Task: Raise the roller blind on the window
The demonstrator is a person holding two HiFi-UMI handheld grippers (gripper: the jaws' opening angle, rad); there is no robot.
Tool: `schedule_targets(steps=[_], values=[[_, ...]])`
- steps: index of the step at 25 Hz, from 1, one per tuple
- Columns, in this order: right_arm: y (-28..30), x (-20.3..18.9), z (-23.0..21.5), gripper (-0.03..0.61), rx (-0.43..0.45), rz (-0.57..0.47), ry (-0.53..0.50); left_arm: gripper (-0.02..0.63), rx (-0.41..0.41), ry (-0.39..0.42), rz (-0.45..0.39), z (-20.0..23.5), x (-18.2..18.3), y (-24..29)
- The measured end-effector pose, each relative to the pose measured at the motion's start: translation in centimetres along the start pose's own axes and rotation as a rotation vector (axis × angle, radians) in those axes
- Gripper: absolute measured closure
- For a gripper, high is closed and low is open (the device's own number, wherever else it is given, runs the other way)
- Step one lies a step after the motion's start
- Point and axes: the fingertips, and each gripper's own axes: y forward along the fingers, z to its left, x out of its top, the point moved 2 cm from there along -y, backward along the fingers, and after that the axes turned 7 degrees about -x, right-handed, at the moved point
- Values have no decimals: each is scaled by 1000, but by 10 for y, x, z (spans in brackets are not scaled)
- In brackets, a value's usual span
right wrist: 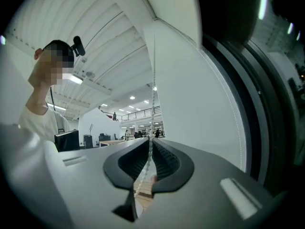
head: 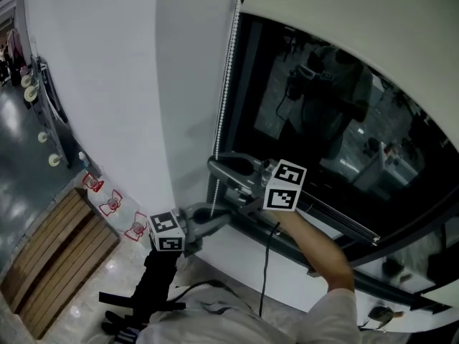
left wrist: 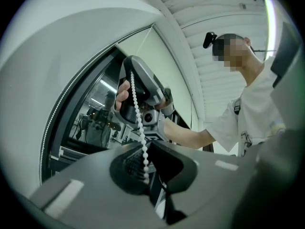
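1. Roller blind of cream fabric (head: 344, 13) covers only the top of the window; in the head view its lower edge lies well above and to the right of the grey plastic right gripper (head: 215, 165) and the matching left gripper (head: 215, 213), each carrying a black-and-white marker cube; neither gripper touches the fabric.
2. Plain white wall (head: 129, 84) stands to the left of the window frame; both grippers reach in at the line where wall and frame meet.
3. Dark glass window pane (head: 323, 120) lies bare below the blind's lower edge and reflects the room.
4. The right gripper is held on a bare forearm (head: 315, 253) and points across to the frame's left edge; its jaws stand only a narrow slit apart, and the white beaded pull chain (head: 226, 77) runs between the ribbed pads, taut above them.
5. The left gripper sits just beneath the right gripper; its jaws are closed on the same chain and pinch it near their tips.
6. The beaded pull chain hangs down the frame's left edge from the blind's upper left end to the grippers; in the left gripper view it rises from the left jaws to the right gripper.
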Motion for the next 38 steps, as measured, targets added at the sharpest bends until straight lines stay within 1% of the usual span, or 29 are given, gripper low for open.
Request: schedule_targets(steps=[1,3,5,10,16,22,26,32,34,36,38], values=[[0,5,1,541,4,-2,-17,614,0,-1,1,0,0,0],[1,21,4,468,18,-24,-32,614,1,-4,3,0,-1,0],[3,47,5,445,31,-69,-40,614,0,-5,3,0,-2,0],[10,125,4,437,44,-177,-108,614,-4,-2,3,0,-2,0],[24,204,6,437,63,-238,-193,614,7,0,-3,1,0,-2],[40,263,16,442,99,-279,-250,614,10,9,-7,5,-2,-5],[47,291,22,451,105,-309,-280,614,14,12,-15,6,-2,-6],[50,330,26,465,98,-366,-294,614,29,16,-26,7,3,-6],[47,336,30,493,93,-389,-290,614,34,18,-28,6,-1,-8],[44,337,31,551,82,-404,-281,614,37,21,-30,6,-3,-10],[43,337,29,561,72,-413,-263,614,43,19,-30,6,-3,-12]])
